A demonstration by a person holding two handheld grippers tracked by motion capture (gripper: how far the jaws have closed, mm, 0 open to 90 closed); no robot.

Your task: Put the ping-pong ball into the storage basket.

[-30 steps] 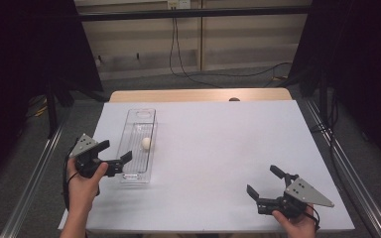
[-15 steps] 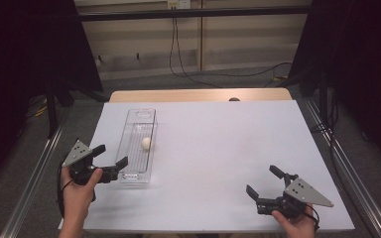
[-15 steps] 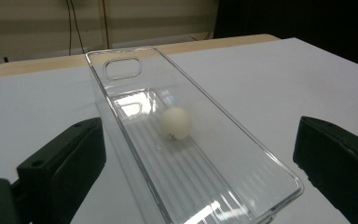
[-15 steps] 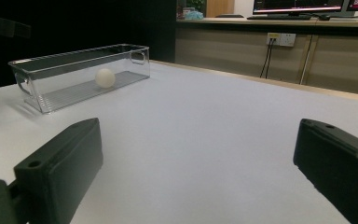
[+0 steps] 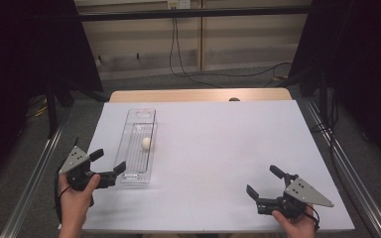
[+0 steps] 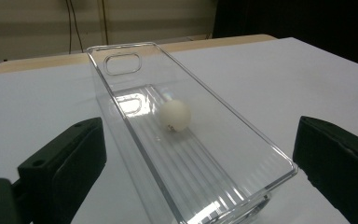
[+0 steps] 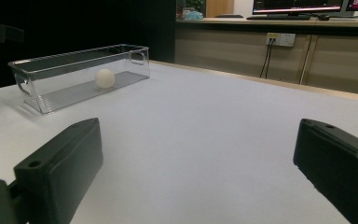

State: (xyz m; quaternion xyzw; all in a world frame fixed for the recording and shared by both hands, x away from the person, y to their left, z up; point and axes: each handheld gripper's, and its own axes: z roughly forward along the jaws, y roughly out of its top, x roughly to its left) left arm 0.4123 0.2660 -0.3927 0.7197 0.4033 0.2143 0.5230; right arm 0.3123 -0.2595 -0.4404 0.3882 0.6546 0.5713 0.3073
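Note:
A long clear plastic bin [image 5: 138,112] lies lengthwise on the left part of the white table, also seen close up as the bin [image 6: 261,144] and from the side as the bin [image 7: 51,100]. A white ball [image 5: 146,143] rests inside it, about midway; the ball [image 6: 175,115] and ball [image 7: 105,78] show too. My left gripper [image 5: 108,161] is open, held at the table's front left, its jaws spread just short of the bin's near end. My right gripper [image 5: 264,182] is open near the front right edge, with nothing between its jaws.
The white table top [image 5: 218,144] stretches wide between the bin and the right gripper. A wooden strip [image 5: 198,94] borders the far edge. Metal rails [image 5: 34,173] run along both sides. Cables hang on the back wall [image 5: 176,39].
The left gripper has drawn back toward the table's front left corner, away from the bin's side. The right gripper has stayed put.

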